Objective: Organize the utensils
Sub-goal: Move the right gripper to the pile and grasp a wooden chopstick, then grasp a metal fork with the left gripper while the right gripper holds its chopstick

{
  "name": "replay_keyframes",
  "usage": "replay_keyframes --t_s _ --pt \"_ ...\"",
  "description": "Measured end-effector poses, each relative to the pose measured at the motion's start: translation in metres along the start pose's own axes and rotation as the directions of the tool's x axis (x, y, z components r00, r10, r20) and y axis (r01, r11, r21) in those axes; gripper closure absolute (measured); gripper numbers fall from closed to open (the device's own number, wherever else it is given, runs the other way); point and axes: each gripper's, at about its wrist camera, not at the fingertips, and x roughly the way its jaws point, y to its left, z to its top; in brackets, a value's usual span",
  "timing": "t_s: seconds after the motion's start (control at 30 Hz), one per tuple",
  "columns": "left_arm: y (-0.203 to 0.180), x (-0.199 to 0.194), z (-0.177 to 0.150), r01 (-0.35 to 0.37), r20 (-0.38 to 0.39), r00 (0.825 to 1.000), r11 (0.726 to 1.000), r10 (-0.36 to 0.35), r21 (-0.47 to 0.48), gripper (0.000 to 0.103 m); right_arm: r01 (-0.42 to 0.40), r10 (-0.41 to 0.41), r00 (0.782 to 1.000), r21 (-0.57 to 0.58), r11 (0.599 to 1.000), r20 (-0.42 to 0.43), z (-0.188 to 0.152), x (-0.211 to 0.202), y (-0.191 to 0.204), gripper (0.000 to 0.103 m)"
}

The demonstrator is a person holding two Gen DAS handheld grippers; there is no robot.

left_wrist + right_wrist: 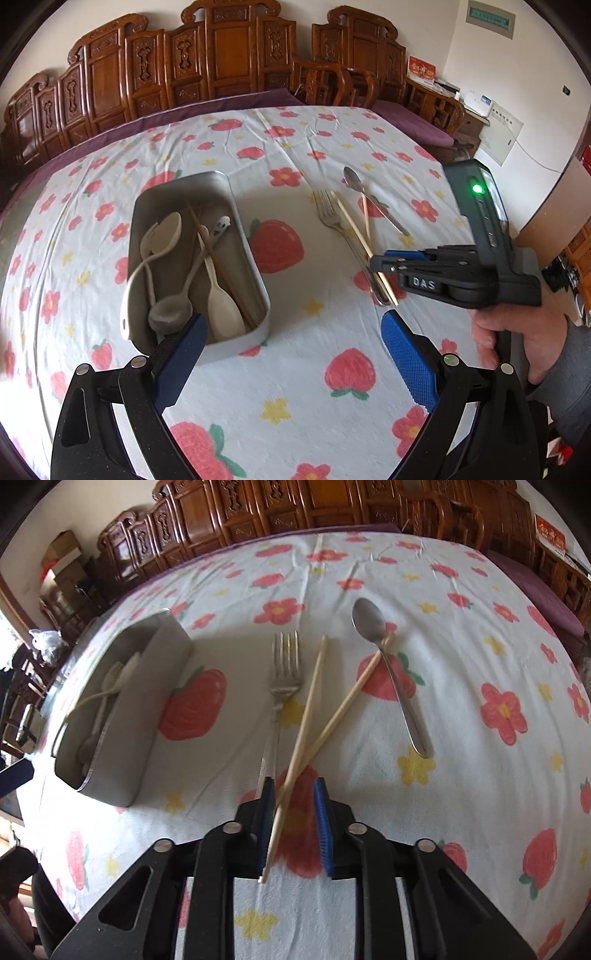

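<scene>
A grey metal tray [247, 236] [162, 657] holds several cream spoons [221, 302] and a chopstick. On the cloth to its right lie a metal fork [328, 214] [282, 679], two wooden chopsticks [354, 229] [306, 709] crossed over each other, and a metal spoon [356, 182] [373, 627]. My right gripper [293, 794] [384, 260] is partly open, its jaws on either side of the chopsticks' near ends, not closed on them. My left gripper [291, 332] is wide open and empty, just in front of the tray.
The table has a white cloth with strawberries and flowers [332, 369] [480, 775]. Carved wooden chairs [221, 55] [295, 506] stand along the far edge. A purple cushioned bench [413, 122] is at the right.
</scene>
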Motion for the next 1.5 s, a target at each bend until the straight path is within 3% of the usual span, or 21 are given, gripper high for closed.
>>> replay_keyframes --t_s 0.1,0.23,0.73,1.0,1.23,1.4,1.5 --pt "-0.005 0.001 -0.002 0.004 -0.004 1.0 1.0 -0.004 0.007 0.012 -0.001 0.001 1.0 0.002 1.0 0.0 0.001 0.0 0.0 0.082" --pt "-0.009 0.001 -0.002 0.004 -0.008 1.0 1.0 -0.004 0.015 0.012 0.017 -0.017 1.0 -0.007 1.0 -0.022 -0.001 0.002 0.0 0.096" --pt "-0.037 0.03 0.007 0.005 -0.048 0.999 0.998 -0.002 0.059 0.012 0.023 -0.023 0.998 -0.008 1.0 0.057 -0.032 -0.036 -0.025 0.097" --pt "-0.052 0.05 0.029 -0.077 -0.01 0.997 0.995 0.077 0.06 0.012 0.043 -0.041 0.996 -0.022 0.999 0.082 -0.057 -0.047 -0.042 0.097" --pt "-0.062 0.069 0.06 -0.069 0.002 0.998 0.997 0.069 0.047 0.012 0.043 -0.041 0.993 -0.016 0.999 0.11 -0.066 -0.065 -0.055 0.097" --pt "-0.067 0.094 0.075 -0.057 -0.046 0.997 0.997 0.059 0.046 0.027 0.045 -0.043 0.991 -0.013 0.999 0.123 -0.068 -0.075 -0.058 0.097" --pt "-0.066 0.113 0.078 -0.04 -0.086 0.995 0.999 0.042 0.032 0.029 0.045 -0.042 0.991 -0.025 0.999 0.131 -0.067 -0.079 -0.057 0.097"
